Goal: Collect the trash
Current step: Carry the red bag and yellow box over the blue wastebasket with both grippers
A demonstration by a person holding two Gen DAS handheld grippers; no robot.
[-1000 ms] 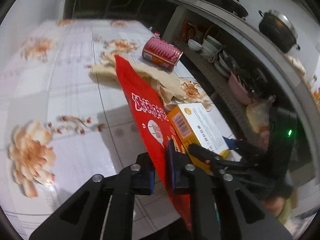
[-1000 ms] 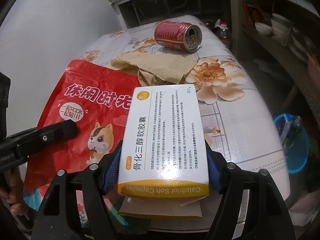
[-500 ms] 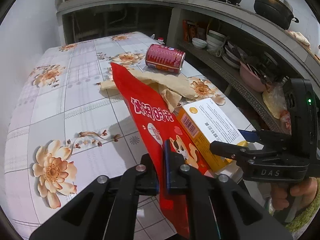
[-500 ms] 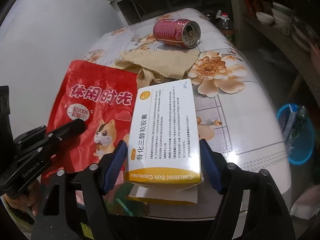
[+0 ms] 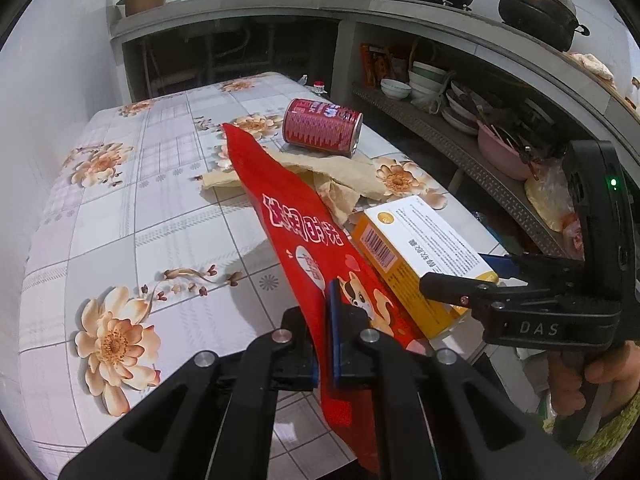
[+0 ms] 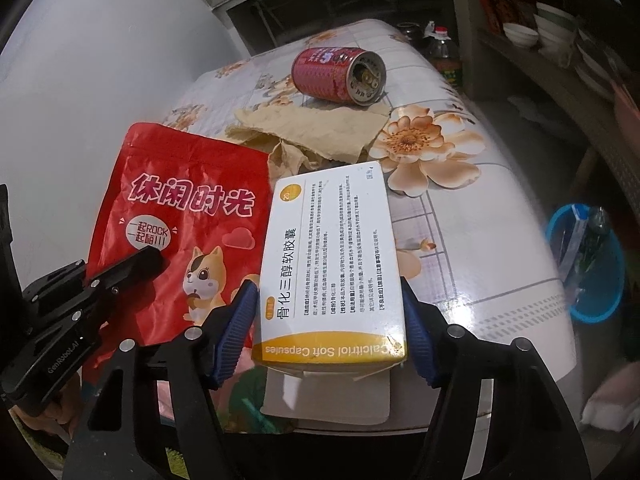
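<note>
A red snack bag [image 5: 304, 240] stands on edge above the flowered table [image 5: 140, 208], and my left gripper [image 5: 326, 320] is shut on its lower part. From the right wrist view the bag [image 6: 180, 208] shows its printed face with the left gripper [image 6: 148, 258] across it. A white and yellow capsule box [image 6: 332, 248] sits at the table's near edge with its end flap open. My right gripper [image 6: 327, 286] is closing on it, both blue pads against its sides. The box [image 5: 420, 240] lies just right of the bag.
A red can [image 6: 336, 76] lies on its side at the far end of the table, with torn brown paper [image 6: 316, 128] in front of it. A blue bin [image 6: 588, 264] with trash stands on the floor to the right. Shelves of bowls [image 5: 440, 92] run along the right.
The left wrist has rolled, so the table and bag now look more level. The right jaws have drawn in against the box's sides. Both hands have stayed about where they were.
</note>
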